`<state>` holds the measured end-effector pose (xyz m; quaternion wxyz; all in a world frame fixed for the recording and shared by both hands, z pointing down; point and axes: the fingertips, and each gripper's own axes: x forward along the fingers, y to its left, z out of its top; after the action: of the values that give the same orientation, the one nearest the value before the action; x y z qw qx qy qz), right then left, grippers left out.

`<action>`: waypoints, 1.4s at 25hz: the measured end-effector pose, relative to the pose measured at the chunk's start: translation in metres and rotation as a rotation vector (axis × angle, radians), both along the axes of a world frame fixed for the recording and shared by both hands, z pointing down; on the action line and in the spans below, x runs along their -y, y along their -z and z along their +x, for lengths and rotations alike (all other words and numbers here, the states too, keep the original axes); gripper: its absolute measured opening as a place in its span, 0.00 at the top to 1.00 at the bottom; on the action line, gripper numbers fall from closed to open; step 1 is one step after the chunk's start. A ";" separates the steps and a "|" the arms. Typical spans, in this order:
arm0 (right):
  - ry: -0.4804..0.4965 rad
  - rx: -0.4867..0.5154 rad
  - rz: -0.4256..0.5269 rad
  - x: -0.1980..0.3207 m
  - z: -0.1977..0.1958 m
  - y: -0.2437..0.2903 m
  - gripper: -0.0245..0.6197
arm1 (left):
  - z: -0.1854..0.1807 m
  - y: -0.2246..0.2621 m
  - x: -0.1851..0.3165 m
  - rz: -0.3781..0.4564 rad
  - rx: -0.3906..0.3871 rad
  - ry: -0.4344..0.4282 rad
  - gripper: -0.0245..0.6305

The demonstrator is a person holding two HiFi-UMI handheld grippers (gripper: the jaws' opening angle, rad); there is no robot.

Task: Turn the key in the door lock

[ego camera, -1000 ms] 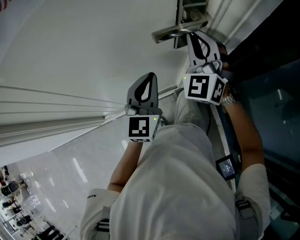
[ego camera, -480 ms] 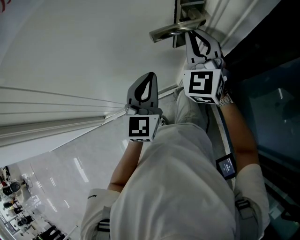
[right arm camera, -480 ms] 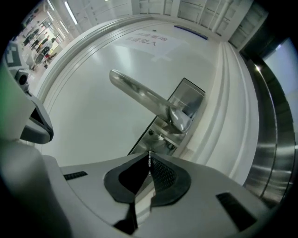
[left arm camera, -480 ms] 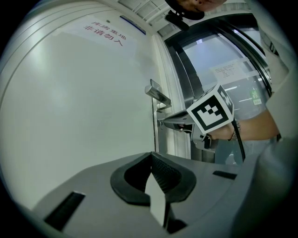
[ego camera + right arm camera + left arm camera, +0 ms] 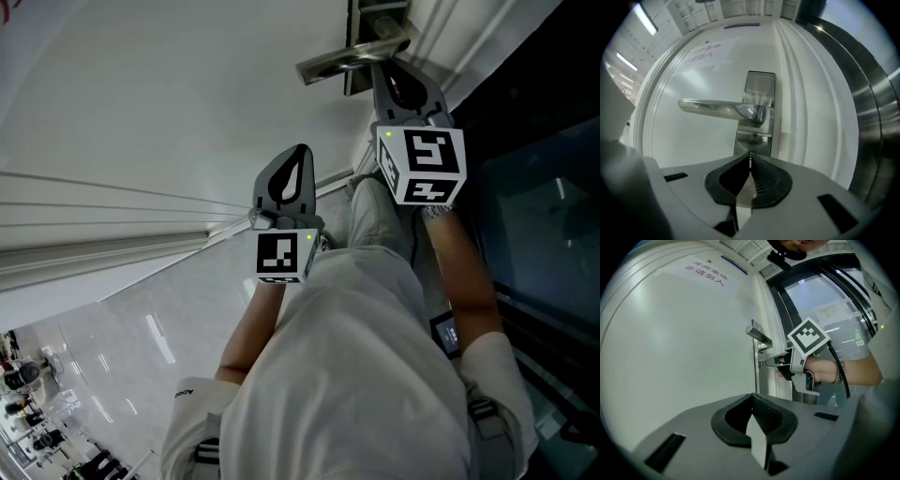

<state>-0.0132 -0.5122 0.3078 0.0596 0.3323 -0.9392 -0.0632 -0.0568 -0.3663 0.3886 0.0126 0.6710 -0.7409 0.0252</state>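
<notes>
A silver lever handle sits on a steel lock plate on the white door. My right gripper points level at the plate just under the handle. It is shut, with its tips against the lock. In the left gripper view a small metal piece, the key, shows between the right gripper's tips and the plate; the jaws hide it in the other views. My left gripper hangs shut and empty to the left, away from the lock, facing the door.
A dark glass panel with a metal frame borders the door on the right. Red print is high on the door. Glossy floor lies below left. The person's body fills the lower middle of the head view.
The right gripper has rolled about its own axis at the lock; its marker cube shows a different face angle. It stayed at the same spot. The left gripper has not moved.
</notes>
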 end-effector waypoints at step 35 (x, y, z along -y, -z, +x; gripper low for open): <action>0.105 0.803 -1.006 0.015 0.013 -0.012 0.94 | 0.008 -0.002 0.003 0.002 -0.025 -0.009 0.95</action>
<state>-0.0005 -0.5274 0.3197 -0.1513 0.2152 -0.8182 0.5113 -0.0491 -0.3690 0.3909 0.0212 0.6744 -0.7379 0.0162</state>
